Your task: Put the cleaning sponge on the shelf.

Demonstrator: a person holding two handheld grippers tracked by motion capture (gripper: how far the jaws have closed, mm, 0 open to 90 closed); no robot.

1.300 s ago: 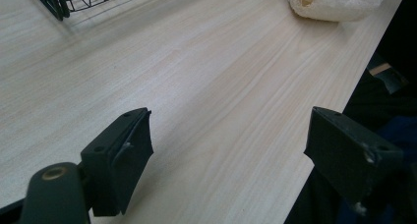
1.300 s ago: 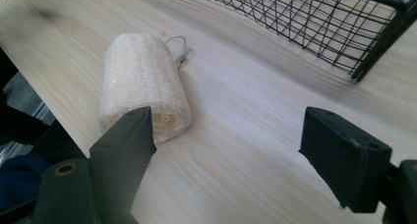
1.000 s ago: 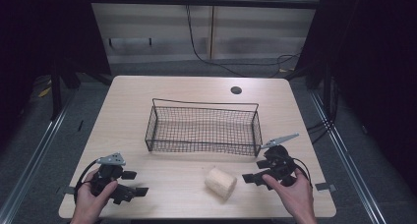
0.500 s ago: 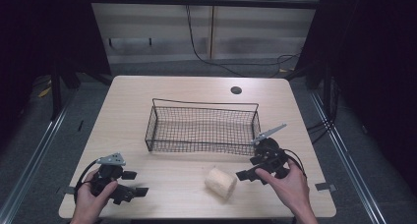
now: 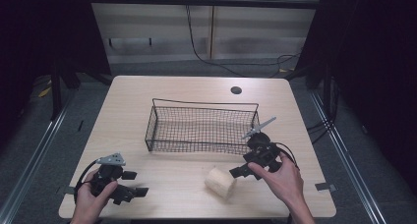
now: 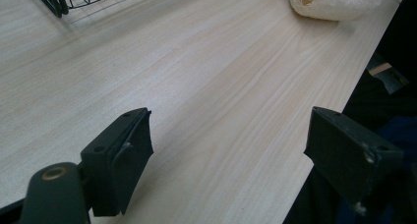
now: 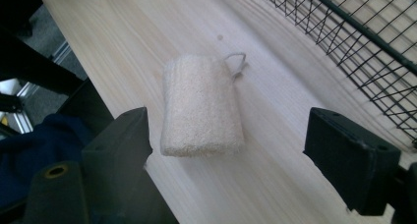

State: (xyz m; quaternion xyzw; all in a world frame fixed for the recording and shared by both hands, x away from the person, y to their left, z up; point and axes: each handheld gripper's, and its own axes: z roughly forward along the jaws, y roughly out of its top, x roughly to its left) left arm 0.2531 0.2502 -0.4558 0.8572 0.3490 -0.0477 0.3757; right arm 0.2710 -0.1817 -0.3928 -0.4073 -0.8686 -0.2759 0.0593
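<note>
The table (image 5: 187, 96) is a pale wood-grain slab with rounded corners, its fine streaks running lengthwise, with a small dark round hole (image 5: 236, 90) near the far edge. On its middle stands the basket (image 5: 200, 128), a long rectangular tray of thin black wire mesh with a thicker rim, just beyond the right gripper and well ahead and to the right of the left one.

The right gripper (image 5: 242, 171), black and blocky with a grey three-cornered plate tilted on top, is held in the right hand (image 5: 278, 177) near the basket's near right corner. Its jaws stand wide apart, nothing between them touching. Just ahead of them, lying on its side on the bare wood, is the loofah (image 7: 201, 106): a stubby cream cylinder, coarse and fibrous, with a thin white cord loop (image 7: 236, 62) at its far end.

The left gripper (image 5: 133, 184), same build, rests in the left hand (image 5: 91, 199) at the table's near left corner. Its jaws are also spread wide over bare wood, with the loofah (image 6: 334, 0) far ahead of them near the table edge.
</note>
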